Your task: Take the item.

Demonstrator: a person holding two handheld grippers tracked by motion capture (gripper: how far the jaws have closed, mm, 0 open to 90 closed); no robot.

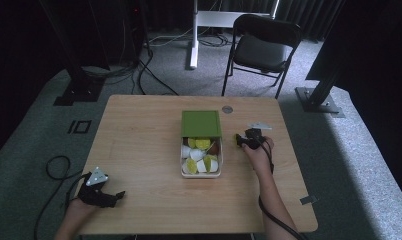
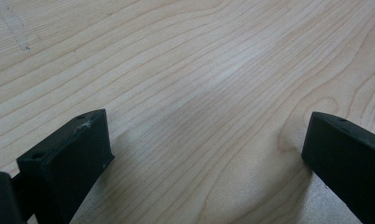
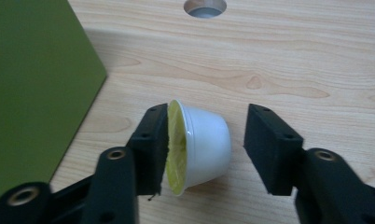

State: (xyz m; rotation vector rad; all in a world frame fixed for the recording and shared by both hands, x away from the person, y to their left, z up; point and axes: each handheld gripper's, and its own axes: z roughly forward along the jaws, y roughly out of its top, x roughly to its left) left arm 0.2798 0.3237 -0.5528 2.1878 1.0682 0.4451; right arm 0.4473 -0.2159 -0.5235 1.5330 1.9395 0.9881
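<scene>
Between the right gripper's (image 3: 202,149) parted jaws lies one white pod (image 3: 198,147) on its side, yellow lid against one jaw, the other jaw clear, beside the green-lidded box (image 1: 201,145) of roughly eight pods, while the left gripper (image 2: 204,158) gapes empty over the table (image 2: 185,70).

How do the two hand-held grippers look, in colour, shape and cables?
The left gripper and the right gripper are black, each topped by a grey three-cornered plate and trailing a black cable. In the gripper views, their jaws are blocky black pads with small screw holes. No sleeves reach the forearms' visible parts.
</scene>
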